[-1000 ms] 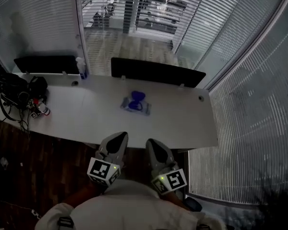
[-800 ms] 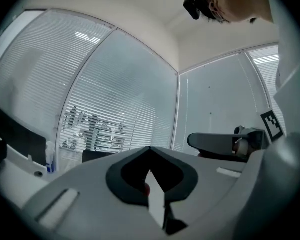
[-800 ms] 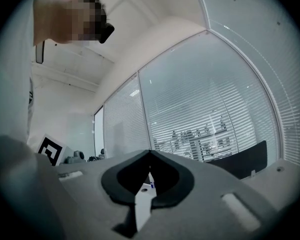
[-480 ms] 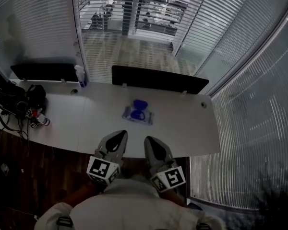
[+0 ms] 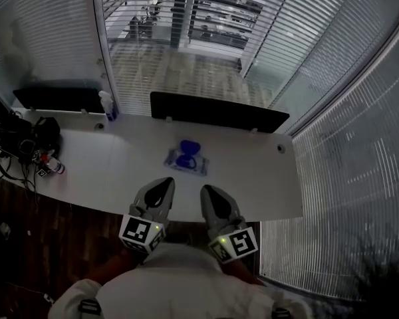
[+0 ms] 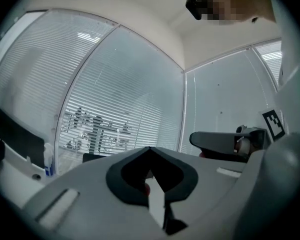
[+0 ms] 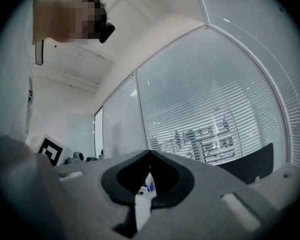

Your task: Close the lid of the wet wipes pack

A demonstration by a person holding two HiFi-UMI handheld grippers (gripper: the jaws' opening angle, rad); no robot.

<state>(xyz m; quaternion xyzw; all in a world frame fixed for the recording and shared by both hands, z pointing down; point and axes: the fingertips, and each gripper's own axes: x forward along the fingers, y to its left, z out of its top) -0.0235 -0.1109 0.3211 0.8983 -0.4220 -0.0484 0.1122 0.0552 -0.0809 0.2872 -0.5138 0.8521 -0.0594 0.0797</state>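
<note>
- The wet wipes pack (image 5: pixel 186 162) lies on the white counter (image 5: pixel 253 171), near its middle and at 12 o'clock from both hand-held grippers.
- Its blue lid (image 5: pixel 189 146) is open, flipped up toward 12 o'clock. What is inside the pack is too small to make out.
- The pack's long axis runs roughly from 9 to 3 o'clock, with the 3 o'clock end a little nearer the person.
- A spray bottle (image 5: pixel 108 105) stands at the counter's far edge, at 10 o'clock from the pack; its contents cannot be told.
- The left hand-held gripper (image 5: pixel 165 183) has its jaws together on nothing, at the counter's near edge and well apart from the pack.
- The right hand-held gripper (image 5: pixel 206 190) is just beside it, jaws likewise closed and empty.
- Dark cables (image 5: pixel 13 145) sit at the counter's 9 o'clock end.
</note>
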